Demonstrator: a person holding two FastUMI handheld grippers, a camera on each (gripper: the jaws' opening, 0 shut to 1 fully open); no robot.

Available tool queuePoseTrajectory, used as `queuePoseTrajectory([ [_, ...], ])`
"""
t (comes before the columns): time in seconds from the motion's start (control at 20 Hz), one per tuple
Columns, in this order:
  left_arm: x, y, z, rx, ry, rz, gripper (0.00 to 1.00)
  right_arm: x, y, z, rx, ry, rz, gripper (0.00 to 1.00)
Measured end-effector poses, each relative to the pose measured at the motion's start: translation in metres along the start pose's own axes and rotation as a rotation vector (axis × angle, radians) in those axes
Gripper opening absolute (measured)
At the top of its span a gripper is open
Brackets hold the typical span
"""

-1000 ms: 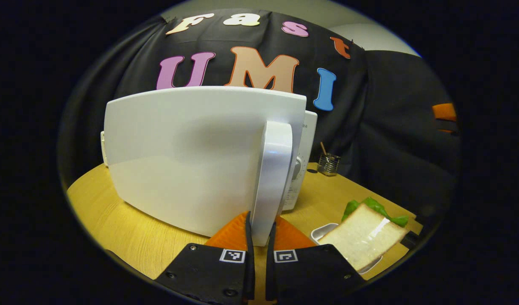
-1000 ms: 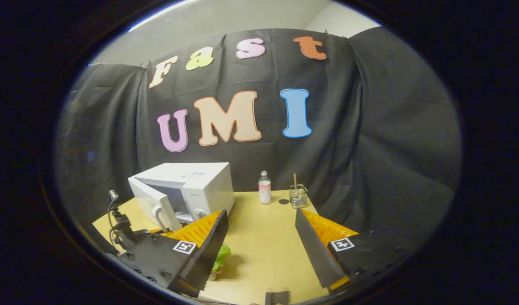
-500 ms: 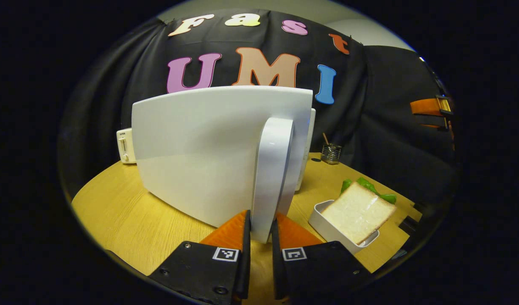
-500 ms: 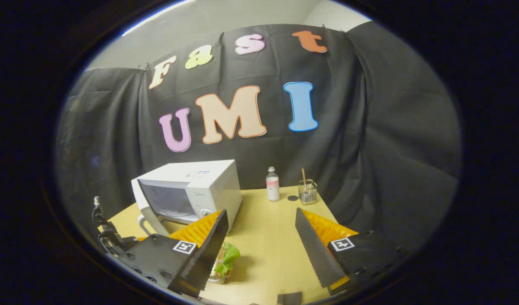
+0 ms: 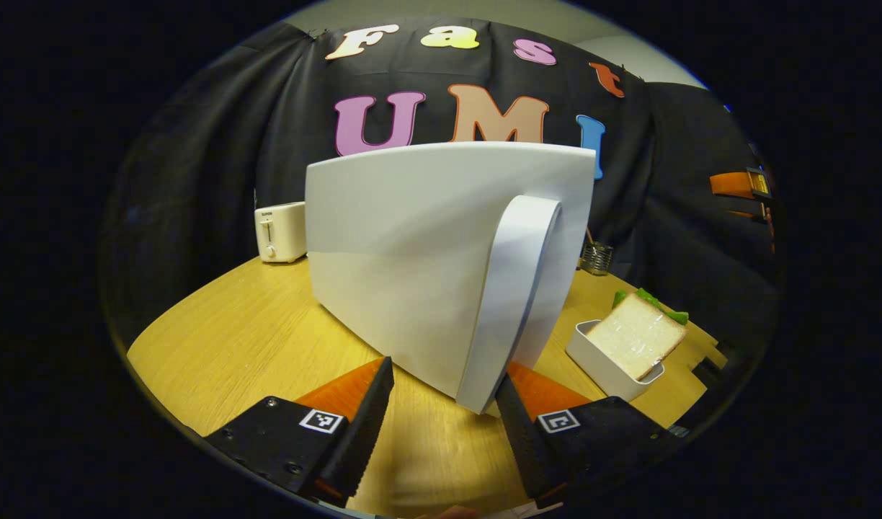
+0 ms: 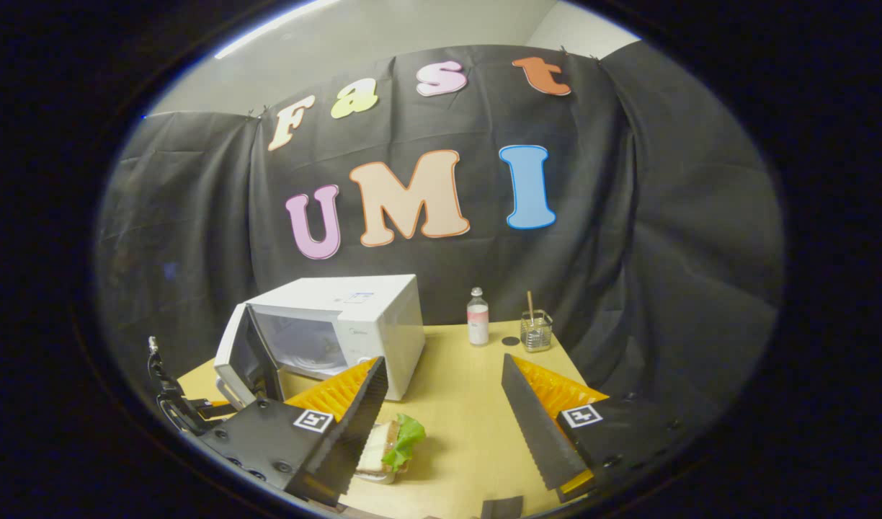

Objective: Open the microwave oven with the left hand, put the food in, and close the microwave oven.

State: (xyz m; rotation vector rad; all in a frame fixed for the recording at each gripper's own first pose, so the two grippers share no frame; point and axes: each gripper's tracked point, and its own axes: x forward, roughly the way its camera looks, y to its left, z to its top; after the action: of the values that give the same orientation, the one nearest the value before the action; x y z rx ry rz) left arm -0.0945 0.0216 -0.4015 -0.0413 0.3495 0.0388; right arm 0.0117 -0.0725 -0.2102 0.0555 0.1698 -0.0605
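The white microwave (image 6: pixel 354 324) stands at the back left of the wooden table (image 6: pixel 470 411), its door (image 6: pixel 245 355) swung wide open. In the left gripper view the door's outer face (image 5: pixel 419 252) is close in front, with its curved handle (image 5: pixel 517 295) at the right. My left gripper (image 5: pixel 443 378) is open; the handle's lower end hangs between the fingers and neither presses on it. A sandwich with lettuce (image 5: pixel 634 333) leans in a small white tray (image 5: pixel 599 360). In the right gripper view the sandwich (image 6: pixel 392 448) lies beside the left finger of my open, empty right gripper (image 6: pixel 442 364).
A white toaster (image 5: pixel 281 231) stands behind the door on the table (image 5: pixel 254 331). A small bottle (image 6: pixel 477 326) and a glass with a stick (image 6: pixel 536 331) stand at the table's far edge. Bare tabletop lies between the right gripper's fingers.
My left gripper has opened and let go of the handle. The microwave door has swung farther open. The right gripper has stayed open, and the sandwich shows more beside its left finger.
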Motion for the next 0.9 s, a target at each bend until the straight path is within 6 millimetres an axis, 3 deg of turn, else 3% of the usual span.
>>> queuePoseTrajectory([
  [0.1, -0.009, 0.016, -0.003, -0.003, -0.009, 0.039, 0.98, 0.000, 0.006, -0.003, 0.000, 0.007, 0.008, 0.92],
  [0.15, -0.015, 0.022, -0.004, -0.010, -0.009, 0.058, 1.00, 0.000, 0.009, -0.006, -0.003, 0.011, 0.011, 0.98],
  [0.2, -0.020, 0.029, -0.006, -0.016, -0.014, 0.078, 1.00, 0.000, 0.012, -0.008, -0.007, 0.016, 0.015, 0.92],
  [0.6, -0.078, 0.118, -0.017, -0.047, -0.029, 0.310, 1.00, 0.001, 0.038, -0.018, -0.016, 0.039, 0.059, 0.92],
  [0.8, -0.105, 0.150, -0.021, -0.121, -0.026, 0.375, 1.00, 0.005, 0.044, -0.026, -0.012, 0.058, 0.071, 0.92],
  [0.9, -0.120, 0.169, -0.013, -0.123, -0.049, 0.433, 1.00, 0.011, 0.044, -0.031, -0.009, 0.071, 0.075, 0.92],
])
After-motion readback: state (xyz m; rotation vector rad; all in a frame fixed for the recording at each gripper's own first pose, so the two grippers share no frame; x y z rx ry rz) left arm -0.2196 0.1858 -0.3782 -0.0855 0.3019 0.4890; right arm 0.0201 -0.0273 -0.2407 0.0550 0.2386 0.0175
